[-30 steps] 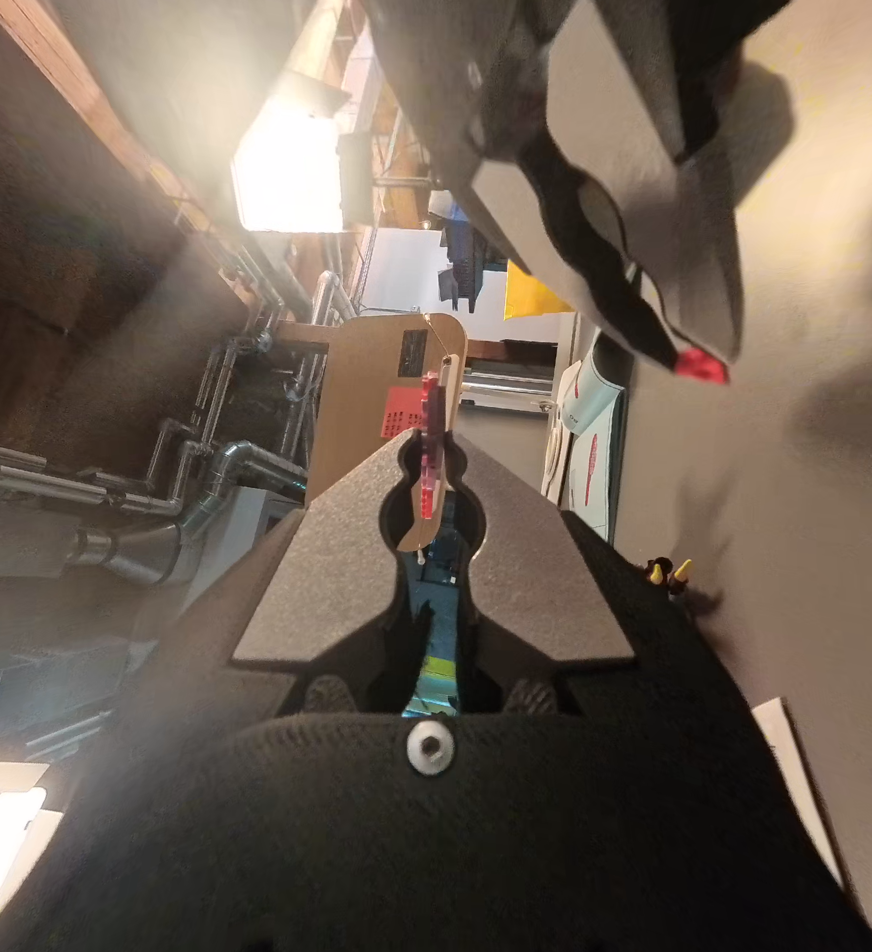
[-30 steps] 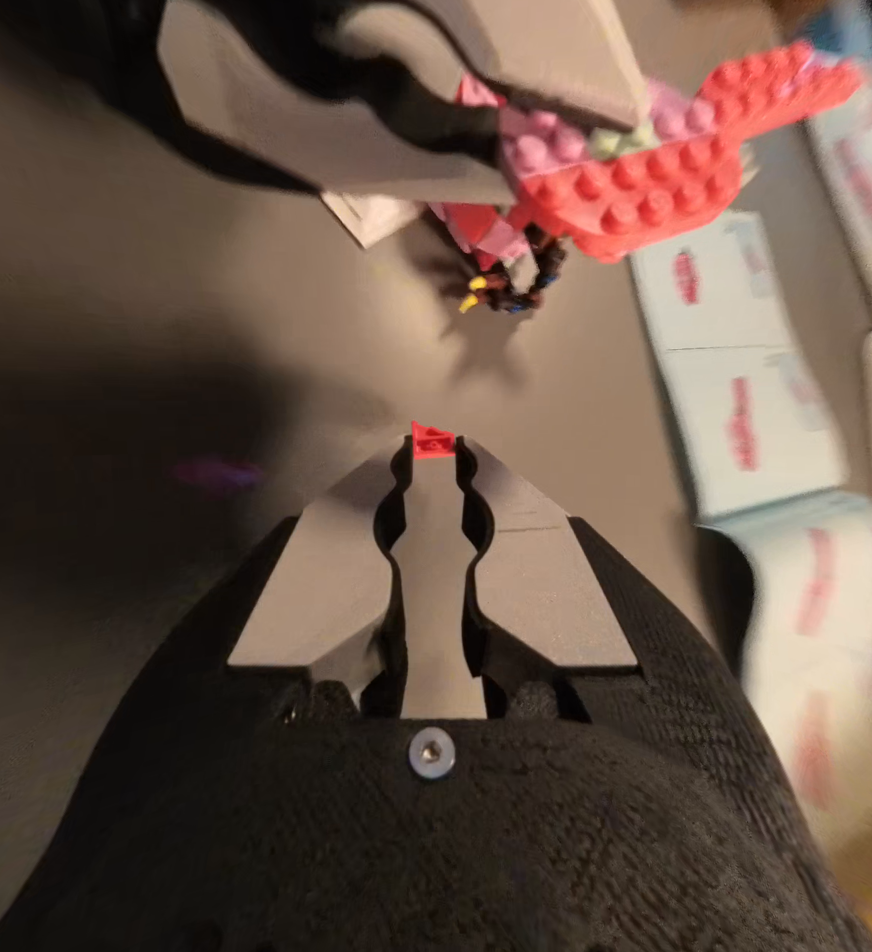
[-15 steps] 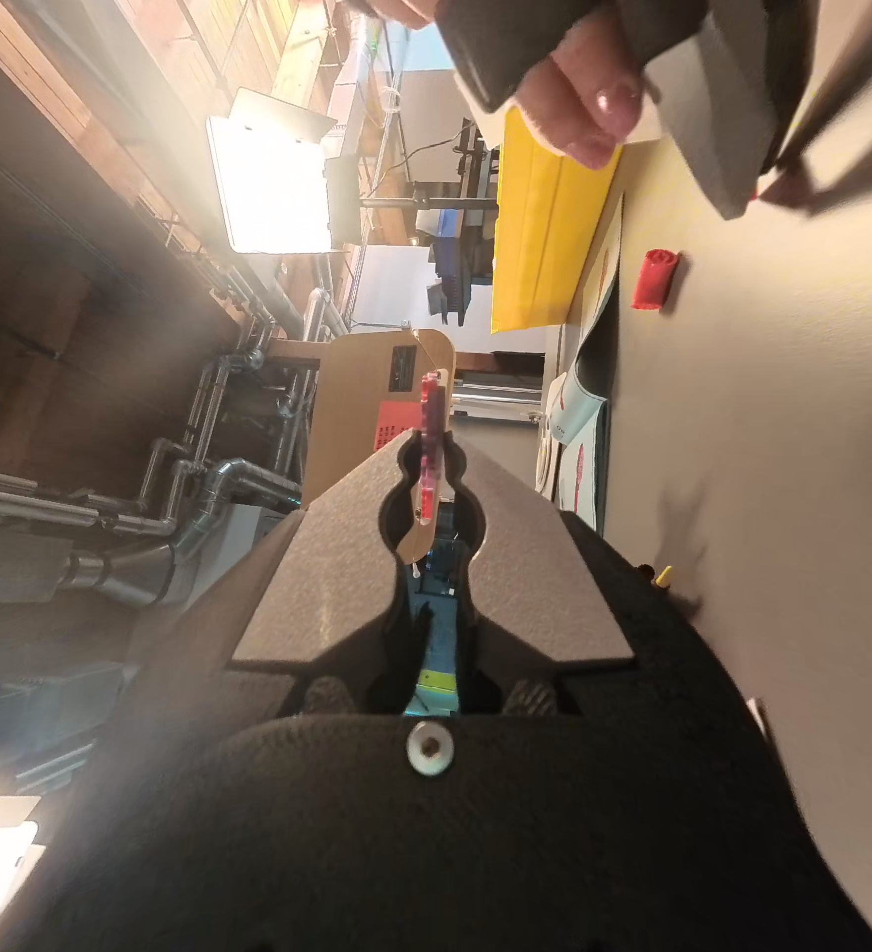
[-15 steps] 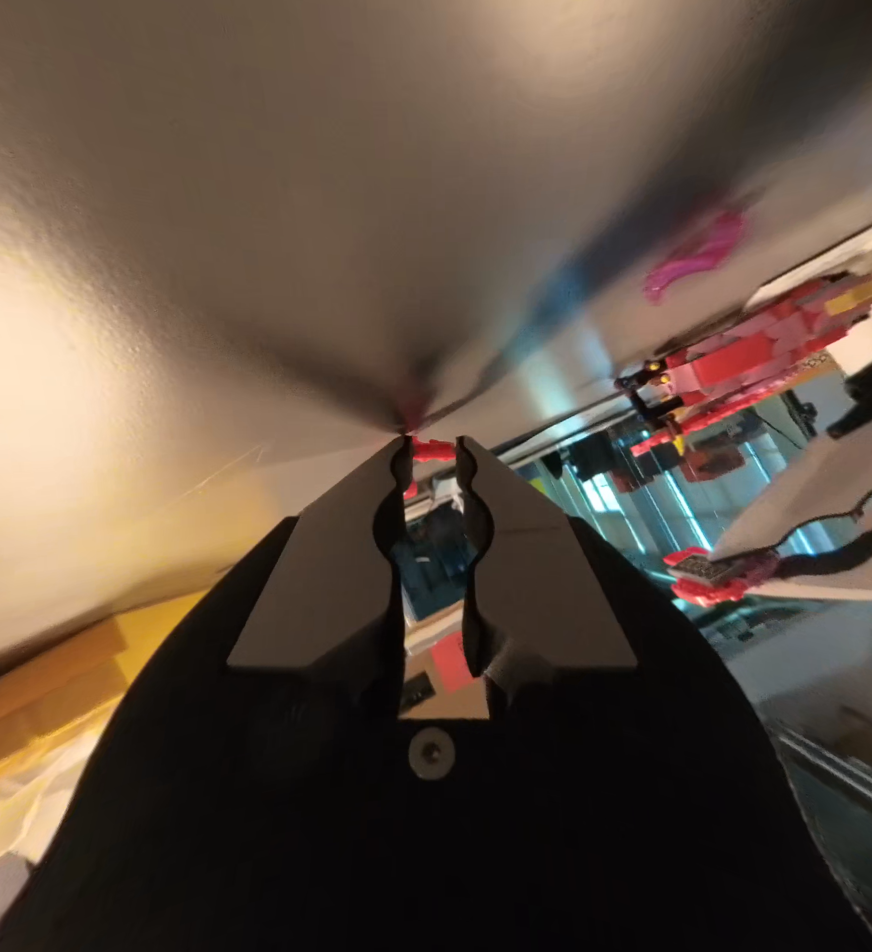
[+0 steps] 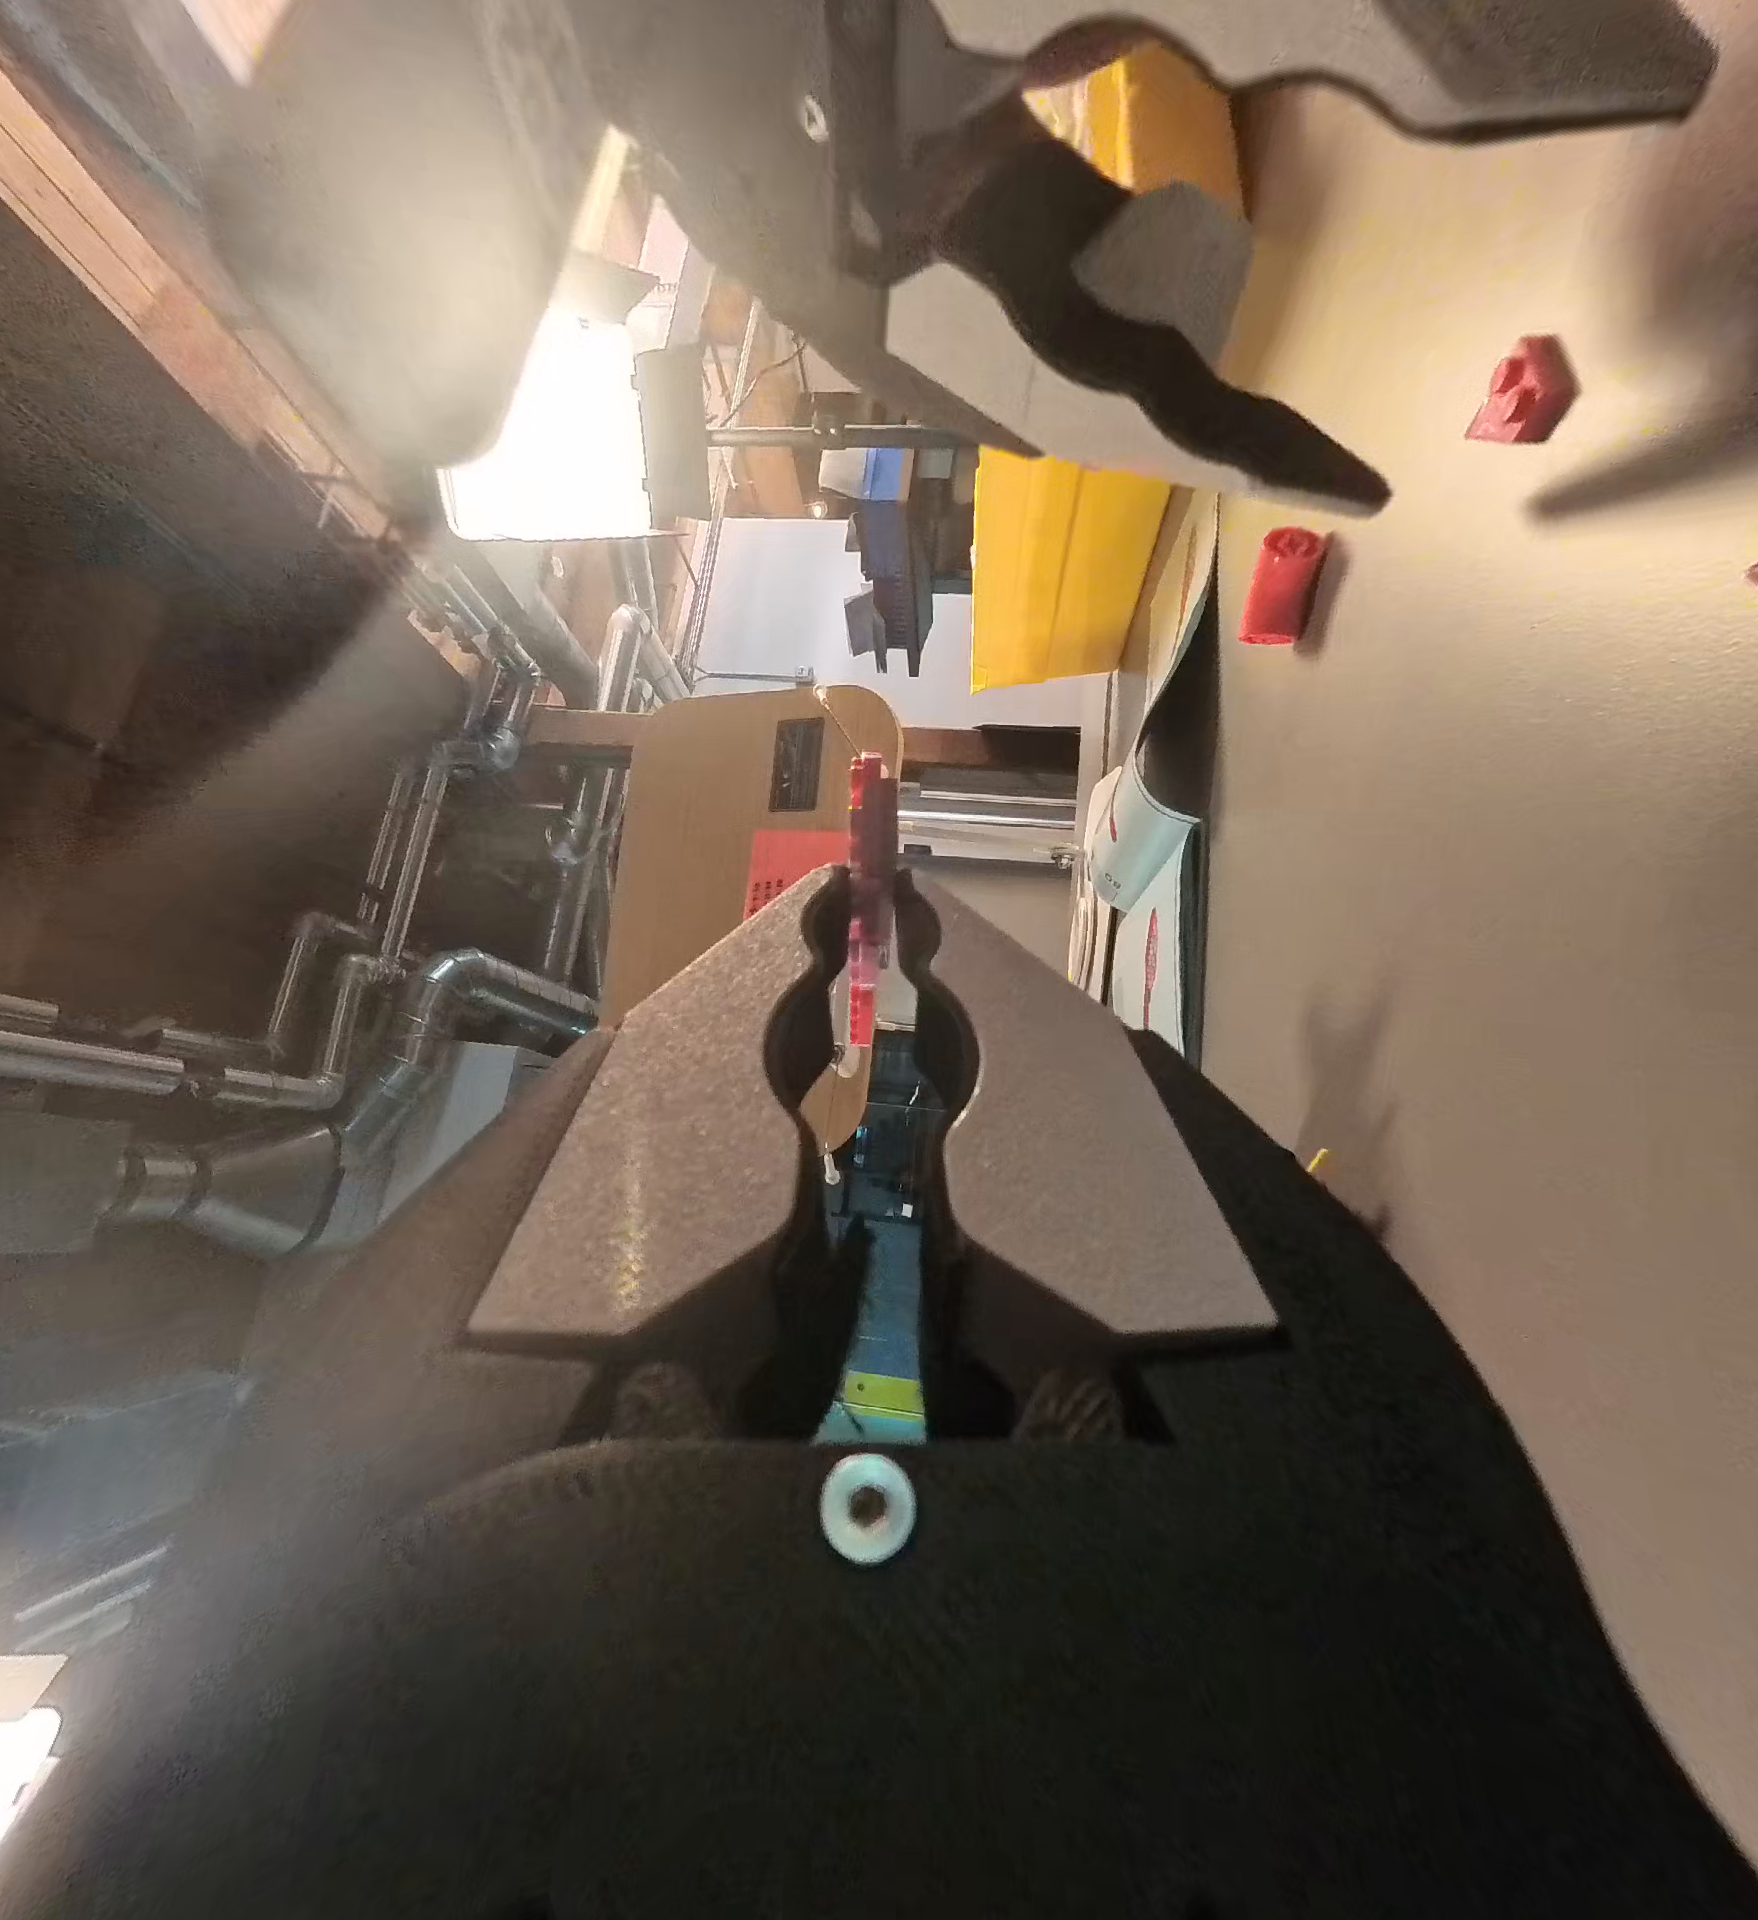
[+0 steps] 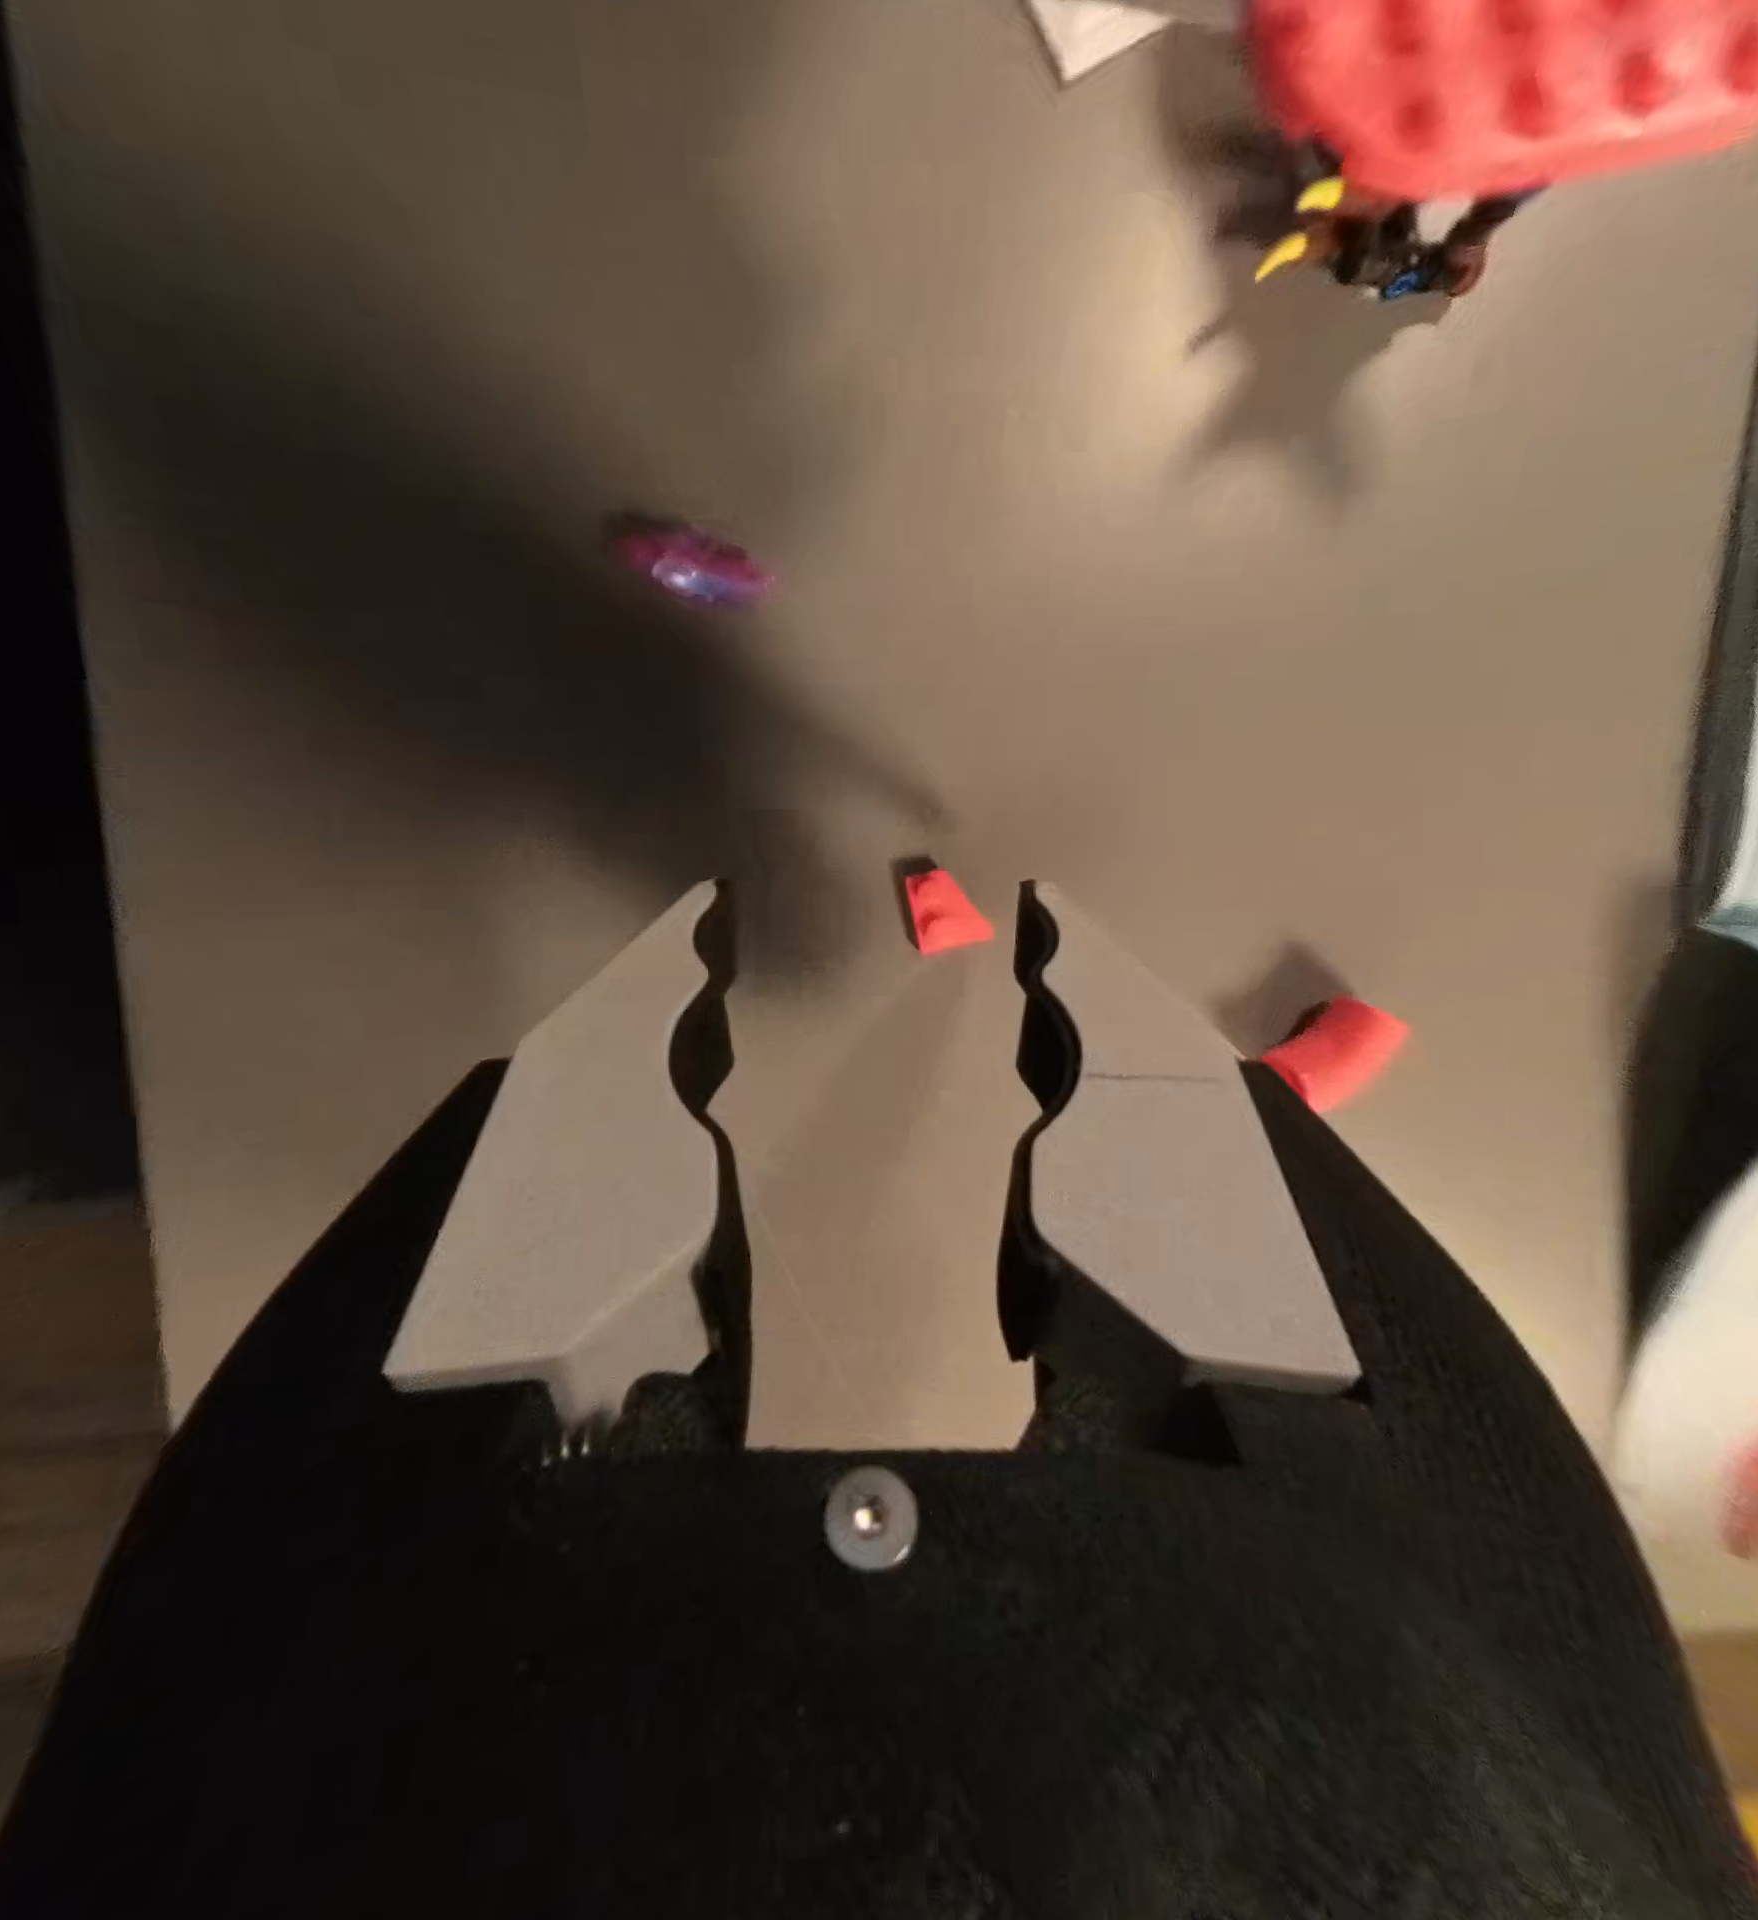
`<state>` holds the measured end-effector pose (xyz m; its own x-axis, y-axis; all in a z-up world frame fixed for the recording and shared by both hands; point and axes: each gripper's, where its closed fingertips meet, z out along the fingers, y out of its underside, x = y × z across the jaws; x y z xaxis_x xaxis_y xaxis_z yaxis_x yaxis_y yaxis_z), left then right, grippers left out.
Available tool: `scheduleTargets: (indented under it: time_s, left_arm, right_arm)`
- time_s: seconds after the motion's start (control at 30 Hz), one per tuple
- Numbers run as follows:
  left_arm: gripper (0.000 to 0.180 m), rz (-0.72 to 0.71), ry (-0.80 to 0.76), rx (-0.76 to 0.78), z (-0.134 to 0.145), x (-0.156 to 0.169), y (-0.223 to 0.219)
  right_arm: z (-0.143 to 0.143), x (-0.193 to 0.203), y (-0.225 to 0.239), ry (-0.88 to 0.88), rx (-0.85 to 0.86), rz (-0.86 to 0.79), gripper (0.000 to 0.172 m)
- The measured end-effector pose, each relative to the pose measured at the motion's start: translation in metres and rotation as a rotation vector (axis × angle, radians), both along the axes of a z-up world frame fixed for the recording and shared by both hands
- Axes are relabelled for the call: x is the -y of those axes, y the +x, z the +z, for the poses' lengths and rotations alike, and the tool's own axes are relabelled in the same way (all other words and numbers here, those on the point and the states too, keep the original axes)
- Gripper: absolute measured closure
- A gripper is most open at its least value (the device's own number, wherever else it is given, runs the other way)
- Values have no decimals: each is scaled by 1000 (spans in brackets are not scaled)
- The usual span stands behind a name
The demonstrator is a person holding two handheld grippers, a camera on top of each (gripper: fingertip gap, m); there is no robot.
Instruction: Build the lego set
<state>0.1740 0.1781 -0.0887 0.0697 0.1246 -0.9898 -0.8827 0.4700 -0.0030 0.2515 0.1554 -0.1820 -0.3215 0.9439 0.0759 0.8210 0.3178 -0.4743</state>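
My left gripper (image 5: 870, 878) is shut on the thin edge of a red and pink brick model (image 5: 870, 831) and holds it in the air. The model also shows in the right wrist view (image 6: 1540, 83) at the top right, with dark, yellow-tipped claws (image 6: 1374, 239). My right gripper (image 6: 870, 894) is open just above the grey table (image 6: 1062, 520). A small red wedge brick (image 6: 942, 914) lies on the table between its fingertips, closer to the right one, and touches neither pad. That brick also shows in the left wrist view (image 5: 1519, 390), under the right gripper's finger (image 5: 1062, 405).
A red cylinder piece (image 6: 1342, 1049) lies just right of my right finger. A magenta piece (image 6: 693, 571) lies farther off in shadow. Light blue booklets (image 5: 1145, 852) and a yellow packet (image 5: 1062, 571) lie at the table's far side. A white paper corner (image 6: 1093, 42) lies near the model. There is about 12 centimetres between the tips of the two grippers. The magenta piece (image 6: 693, 571) is closer to my right gripper, around 6 centimetres from its tips; the left tips are 12 centimetres off.
My right gripper held the small red wedge brick at its fingertips, swung around, then opened. The brick now lies on the table between its fingers. My left gripper keeps its hold on the model.
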Motion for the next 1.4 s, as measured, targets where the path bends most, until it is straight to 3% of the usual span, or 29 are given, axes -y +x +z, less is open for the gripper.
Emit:
scheduleTargets:
  time_s: [0.13, 0.3, 0.5, 0.7, 1.0, 1.07, 1.13, 1.3, 1.4]
  left_arm:
    - [173, -3, -2, -5, -1, 0, 1]
    - [173, -9, -1, -12, -2, 1, 3]
    - [173, -18, -1, -16, -3, 2, 6]
    - [173, -26, -4, -23, -5, 2, 9]
    - [173, -41, -10, -32, -7, 3, 14]
    - [173, -45, -13, -33, -8, 3, 15]
    - [173, -66, -9, -37, -9, 5, 18]
    - [173, -146, 34, -59, -8, 20, 32]
    - [173, -166, 54, -73, -8, 24, 36]
  right_arm:
    - [-6, 2, 1, -185, 26, -72, 119]
    - [-5, 4, 13, -239, 42, -109, 121]
    - [3, 35, 20, -378, 17, -79, 128]
    - [2, -5, 4, -80, -159, -135, 136]
    - [-10, -3, 3, -117, -152, -174, 147]
    - [-9, -6, 3, -113, -141, -195, 159]
    - [6, -7, -1, -132, -172, -200, 159]
    - [86, -13, -31, -166, -390, -185, 159]
    - [109, -3, -43, -180, -410, -140, 159]
